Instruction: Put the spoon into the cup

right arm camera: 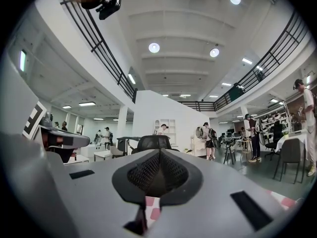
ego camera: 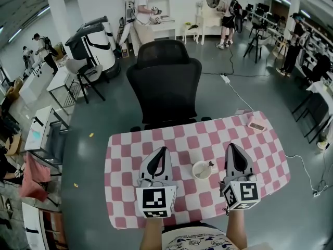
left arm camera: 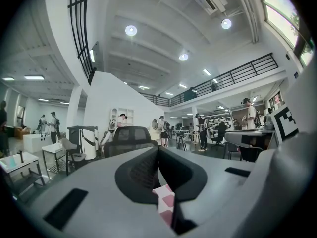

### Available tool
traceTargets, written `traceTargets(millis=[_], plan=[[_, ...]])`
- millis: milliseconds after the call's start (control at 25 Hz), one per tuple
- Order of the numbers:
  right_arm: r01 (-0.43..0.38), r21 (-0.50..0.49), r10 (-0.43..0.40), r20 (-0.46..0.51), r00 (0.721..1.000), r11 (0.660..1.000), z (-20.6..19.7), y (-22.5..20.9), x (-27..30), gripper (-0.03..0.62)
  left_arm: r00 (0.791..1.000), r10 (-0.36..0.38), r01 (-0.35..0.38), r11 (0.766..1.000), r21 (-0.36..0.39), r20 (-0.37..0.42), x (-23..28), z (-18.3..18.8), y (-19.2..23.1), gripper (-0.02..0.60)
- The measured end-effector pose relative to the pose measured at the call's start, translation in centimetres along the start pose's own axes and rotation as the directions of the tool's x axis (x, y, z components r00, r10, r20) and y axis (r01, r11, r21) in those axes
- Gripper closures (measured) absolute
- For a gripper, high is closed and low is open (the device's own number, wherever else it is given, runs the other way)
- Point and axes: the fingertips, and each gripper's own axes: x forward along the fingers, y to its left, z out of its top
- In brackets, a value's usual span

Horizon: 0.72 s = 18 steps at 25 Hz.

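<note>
Nearest, at the bottom edge of the head view: 2 marker cubes, 1 on the back of each gripper, with a bare forearm behind each.

Left gripper: jaws pressed together at the tips, nothing between them, with only a sliver of checked cloth showing below them in its own view. Right gripper: likewise closed and empty. Both held above the near half of the surface, pointing away from the person toward the chair.

White cup: upright on the surface, between the 2 grippers, nearer the right one, touching neither. Small dark piece poking over the cup's right rim, possibly the spoon's handle, though too small to be sure.

Around the cup: pink-and-white checked cloth covering the whole surface. On the far right corner, well apart from the cup: 1 flat pinkish object. Just past the far edge: black office chair, close to the surface. Beyond that: grey floor, a white cable trailing down to the right, and several people standing well away among desks and stools.
</note>
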Motion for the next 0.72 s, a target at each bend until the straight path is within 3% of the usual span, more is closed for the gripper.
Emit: traceTargets(millis=[720], plan=[[0.001, -0.001, -0.001, -0.004, 1.0, 1.0, -0.08, -0.31, 0.36, 0.579, 1.0, -0.001, 0.001, 1.0, 0.0, -0.003, 0.62, -0.14, -0.1, 0.569]])
